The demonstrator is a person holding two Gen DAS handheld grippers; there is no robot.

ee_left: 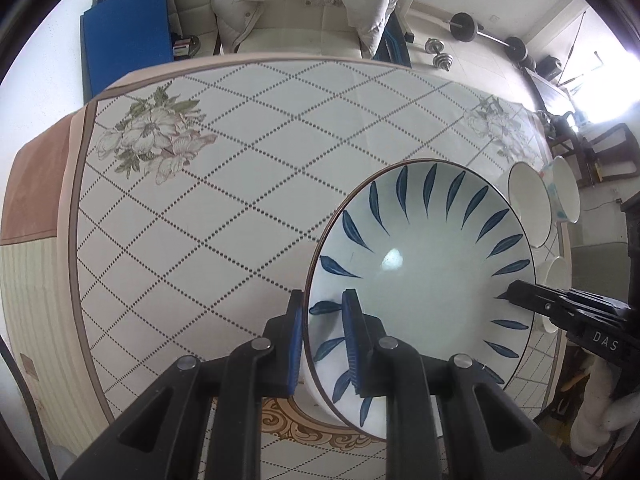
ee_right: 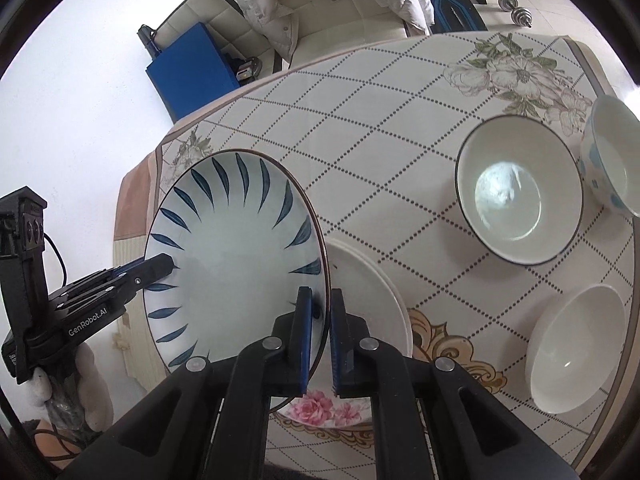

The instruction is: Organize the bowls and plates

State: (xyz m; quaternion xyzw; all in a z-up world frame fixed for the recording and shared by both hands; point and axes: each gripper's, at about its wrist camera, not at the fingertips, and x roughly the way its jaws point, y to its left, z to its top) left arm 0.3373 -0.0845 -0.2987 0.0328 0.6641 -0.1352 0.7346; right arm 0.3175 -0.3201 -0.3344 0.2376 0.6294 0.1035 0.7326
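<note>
A large white plate with blue leaf strokes (ee_left: 424, 276) (ee_right: 236, 252) is held in the air above the table by both grippers. My left gripper (ee_left: 326, 344) is shut on its left rim. My right gripper (ee_right: 320, 336) is shut on its right rim. Under the plate lies a white plate with pink roses (ee_right: 360, 304). To the right stand a dark-rimmed white bowl (ee_right: 520, 192), a blue-spotted bowl (ee_right: 612, 156) and a plain white bowl (ee_right: 576, 348). The bowls show partly at the right edge of the left wrist view (ee_left: 528, 200).
The table (ee_left: 224, 200) has a tiled cloth with diamond lines and flower prints. A chair with a white puffer jacket (ee_left: 304, 4) stands at the far side. A blue mat (ee_left: 128, 36) leans far left. Dumbbells (ee_left: 480, 32) lie on the floor.
</note>
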